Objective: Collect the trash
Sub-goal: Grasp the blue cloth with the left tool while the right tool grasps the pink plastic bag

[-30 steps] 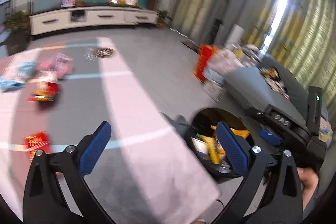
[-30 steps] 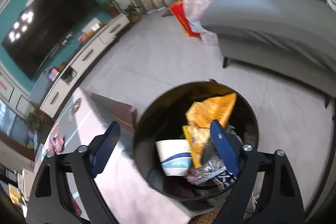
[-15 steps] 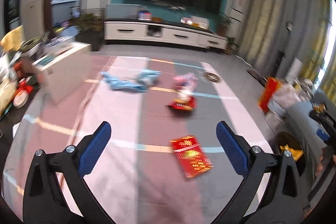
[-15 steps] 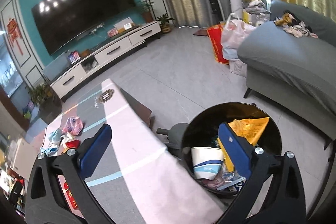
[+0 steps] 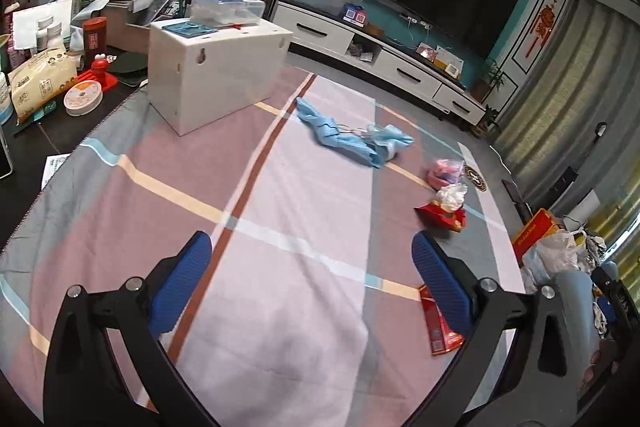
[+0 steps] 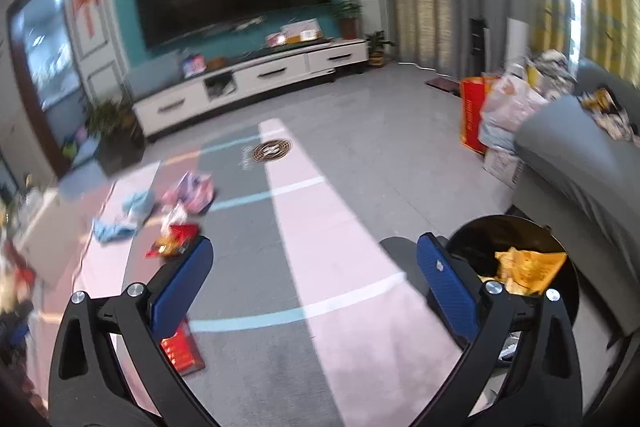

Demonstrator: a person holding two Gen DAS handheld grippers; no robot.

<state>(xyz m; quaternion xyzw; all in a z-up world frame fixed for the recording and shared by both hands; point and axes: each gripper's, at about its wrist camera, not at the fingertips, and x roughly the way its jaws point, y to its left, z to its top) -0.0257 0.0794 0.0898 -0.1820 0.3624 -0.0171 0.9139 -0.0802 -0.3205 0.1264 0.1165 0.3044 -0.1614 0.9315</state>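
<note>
The left tool (image 5: 308, 275) hangs wide open over the striped cloth (image 5: 280, 219); beyond a white box (image 5: 212, 75), blue rags (image 5: 352, 135) lie to its right, red wrappers (image 5: 442, 215) farther right.

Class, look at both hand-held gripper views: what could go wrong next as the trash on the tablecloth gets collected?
1. The red packet lies flat on the tablecloth; the fingers may pinch cloth with it.
2. The blue cloth could be mistaken for trash.
3. The black bin looks full, so added trash may spill.
</note>
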